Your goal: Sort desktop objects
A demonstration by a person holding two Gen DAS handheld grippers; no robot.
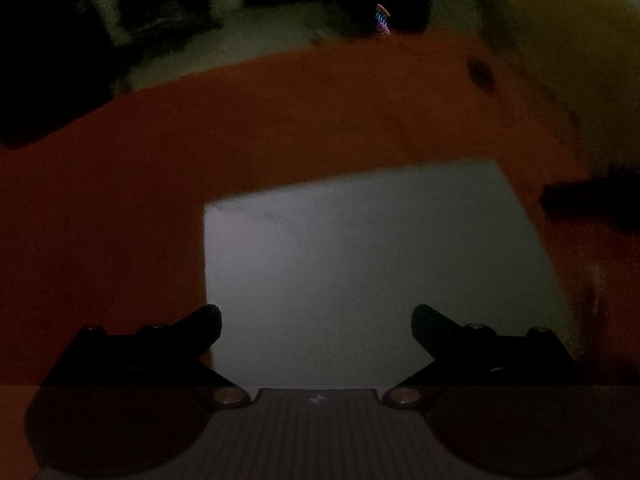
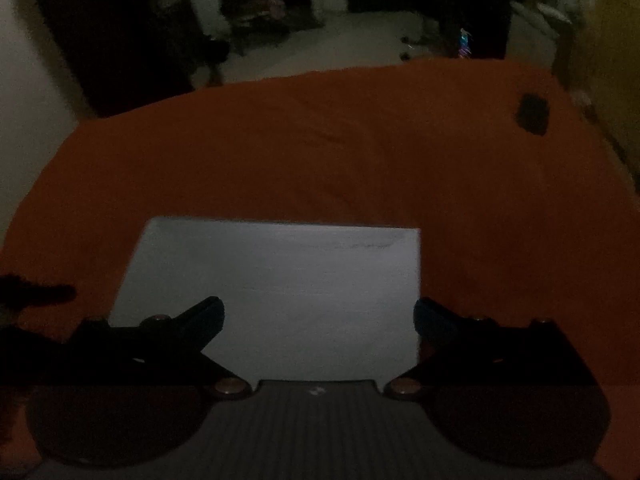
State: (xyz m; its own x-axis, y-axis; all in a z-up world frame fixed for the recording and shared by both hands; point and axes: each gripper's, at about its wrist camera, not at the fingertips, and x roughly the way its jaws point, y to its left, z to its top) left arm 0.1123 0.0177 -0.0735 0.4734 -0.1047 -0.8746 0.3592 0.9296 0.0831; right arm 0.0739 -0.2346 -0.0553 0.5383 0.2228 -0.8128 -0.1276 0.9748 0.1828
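Both my grippers are spread wide with nothing between the fingers: left gripper [image 1: 316,322] and right gripper [image 2: 318,316] each hang over the white sheet [image 1: 360,248] [image 2: 280,280], which lies flat on the orange cloth [image 1: 280,120] [image 2: 320,152]. A small dark object [image 1: 480,74] [image 2: 533,114] sits well apart at the cloth's far right. Lighting is dim, so I can't identify it.

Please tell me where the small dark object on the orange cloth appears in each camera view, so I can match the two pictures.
Left wrist view: the small dark object lies upper right, near the far edge of the orange cloth.
Right wrist view: it again lies upper right, far across the cloth.
Shared landmark: the white sheet, directly ahead of both grippers.
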